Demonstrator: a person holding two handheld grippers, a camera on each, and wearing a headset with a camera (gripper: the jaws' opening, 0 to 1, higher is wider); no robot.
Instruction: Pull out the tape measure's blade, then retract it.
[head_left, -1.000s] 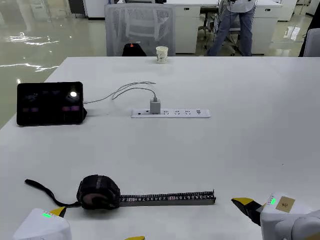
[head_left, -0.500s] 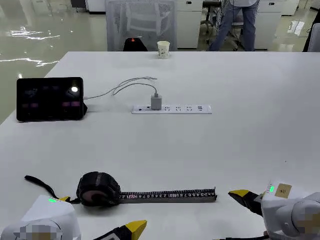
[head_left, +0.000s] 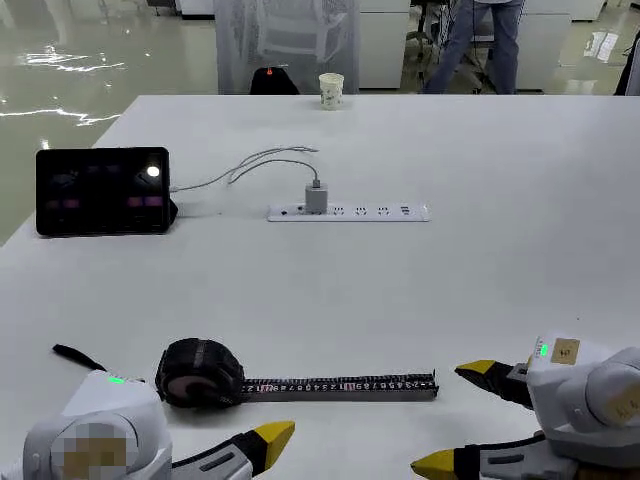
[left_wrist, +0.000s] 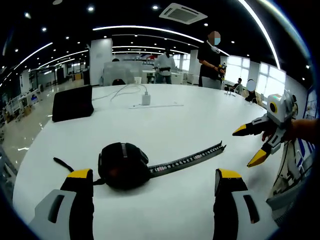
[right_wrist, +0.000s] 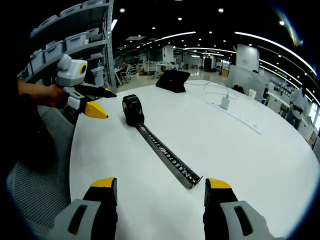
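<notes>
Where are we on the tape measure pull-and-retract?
Done: the blade lies pulled out of the tape measure case on the table. In hand: nothing; the left gripper is open near the case, the right gripper open near the blade's tip, neither touching. Left: retracting the blade.

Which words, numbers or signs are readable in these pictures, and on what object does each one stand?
No text here can be quoted with certainty.
On the tape measure blade: printed scale digits and marks, too small to read.
On the paper cup: a faint print, blurred.
On the tablet: glowing patches on the dark screen, no legible words.
</notes>
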